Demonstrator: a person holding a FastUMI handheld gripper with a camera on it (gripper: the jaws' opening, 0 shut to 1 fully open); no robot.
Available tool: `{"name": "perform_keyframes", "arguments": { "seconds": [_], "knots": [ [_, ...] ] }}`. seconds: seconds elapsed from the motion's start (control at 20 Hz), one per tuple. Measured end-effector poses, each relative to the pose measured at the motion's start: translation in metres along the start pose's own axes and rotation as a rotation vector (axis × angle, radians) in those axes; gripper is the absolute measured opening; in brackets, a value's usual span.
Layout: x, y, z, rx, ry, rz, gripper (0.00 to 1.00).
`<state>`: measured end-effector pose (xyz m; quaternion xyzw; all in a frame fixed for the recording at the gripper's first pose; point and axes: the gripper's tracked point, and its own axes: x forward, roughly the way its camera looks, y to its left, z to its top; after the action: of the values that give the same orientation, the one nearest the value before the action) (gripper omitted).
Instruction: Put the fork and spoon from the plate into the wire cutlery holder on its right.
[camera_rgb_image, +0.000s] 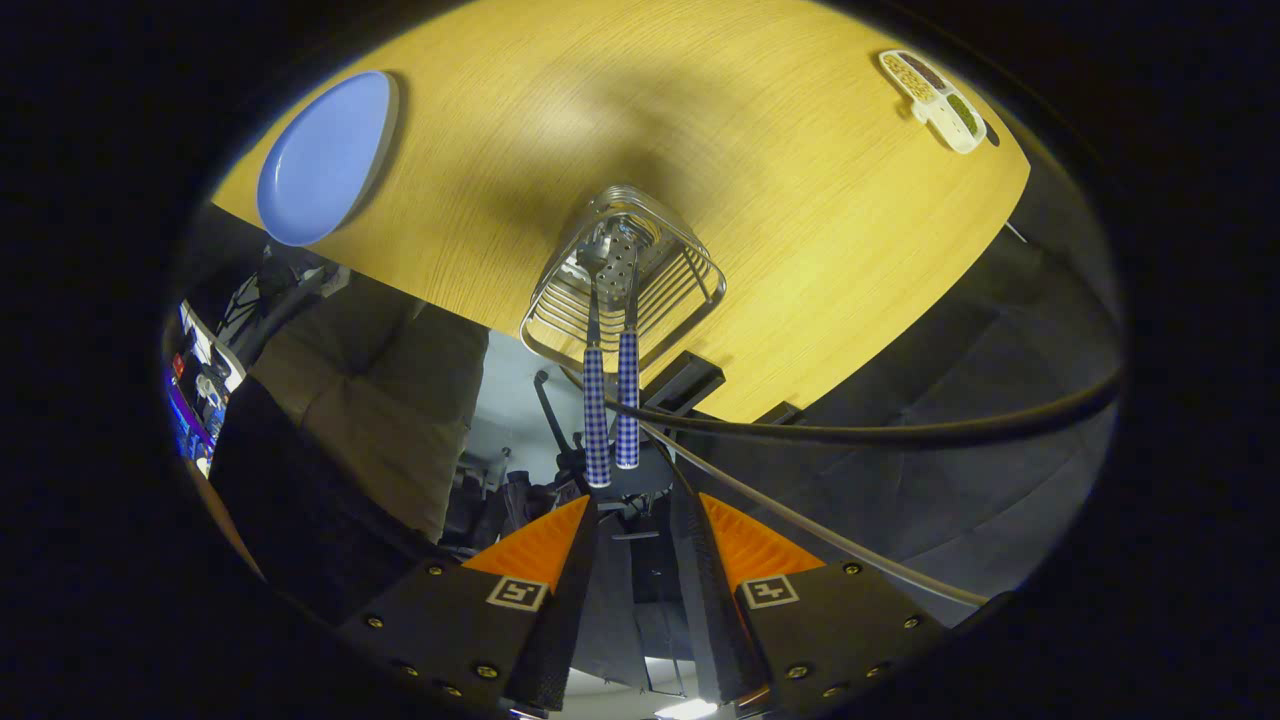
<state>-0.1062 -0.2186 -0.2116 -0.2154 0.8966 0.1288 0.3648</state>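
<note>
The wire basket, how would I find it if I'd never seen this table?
Start at the yellow wooden table. Near its edge, just ahead of the open gripper, stands the wire cutlery holder. It alone is shiny metal wire, with two blue-checked handles sticking out, unlike the flat blue plate.

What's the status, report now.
Hand-held gripper open, empty, just short of the handles. Fork and spoon standing in wire cutlery holder. Plate bare.

Handles (checked) crowd holder mouth
</note>
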Motion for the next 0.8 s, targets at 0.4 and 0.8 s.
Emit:
{"name": "perform_keyframes", "arguments": {
  "seconds": [0.4,0.8],
  "knots": [
    [0.008,0.009,-0.068,0.106,-0.098,0.096,0.56],
    [-0.001,0.034,-0.095,0.348,-0.65,0.08,0.7]
  ]
}}
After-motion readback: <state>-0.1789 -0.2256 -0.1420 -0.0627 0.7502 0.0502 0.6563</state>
